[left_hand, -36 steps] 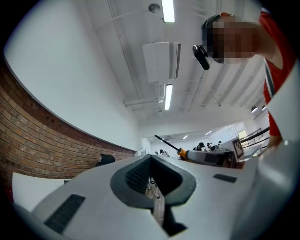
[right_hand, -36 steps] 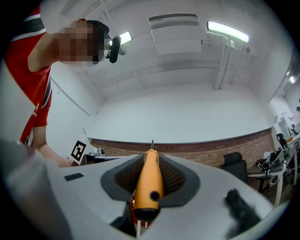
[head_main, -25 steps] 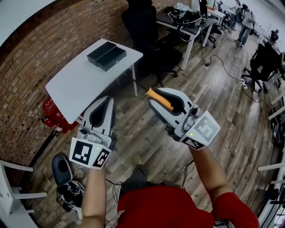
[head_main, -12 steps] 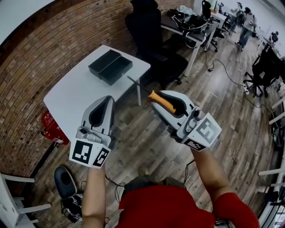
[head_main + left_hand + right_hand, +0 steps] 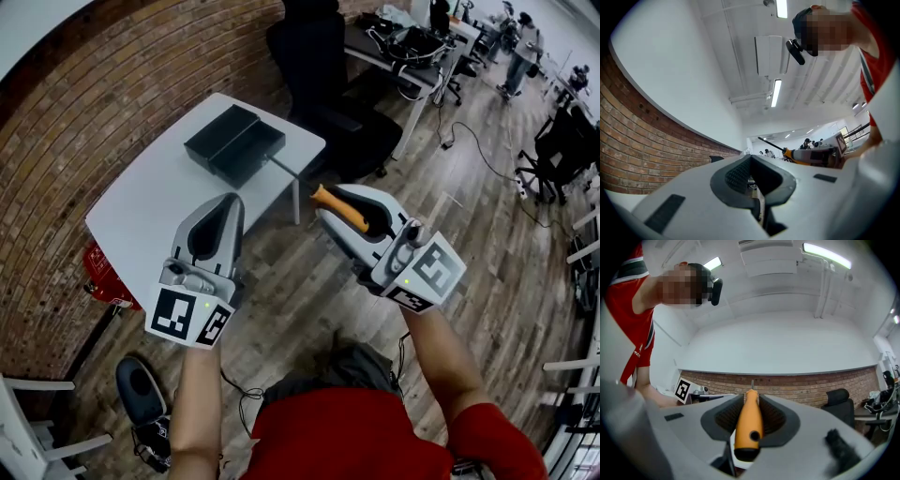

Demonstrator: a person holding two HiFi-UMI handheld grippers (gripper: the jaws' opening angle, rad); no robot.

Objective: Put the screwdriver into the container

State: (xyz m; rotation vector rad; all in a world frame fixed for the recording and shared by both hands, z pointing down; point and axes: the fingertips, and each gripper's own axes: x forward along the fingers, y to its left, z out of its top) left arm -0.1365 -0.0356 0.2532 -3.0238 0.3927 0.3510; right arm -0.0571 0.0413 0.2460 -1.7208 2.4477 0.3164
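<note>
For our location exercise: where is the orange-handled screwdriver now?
Head view, right of centre: the orange-handled screwdriver is clamped in the right tongs, shaft aimed at the black container on the white table.

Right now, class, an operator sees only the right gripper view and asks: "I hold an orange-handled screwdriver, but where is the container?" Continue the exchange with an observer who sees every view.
Observer: The head view shows a black container on a white table, ahead and to the left of the right gripper.
Operator: Where does the screwdriver point?
Observer: Its metal shaft aims at the container's nearest corner, and the tip is not inside the container.
Operator: Is the left gripper carrying anything?
Observer: No, its jaws are together with nothing between them.
</note>
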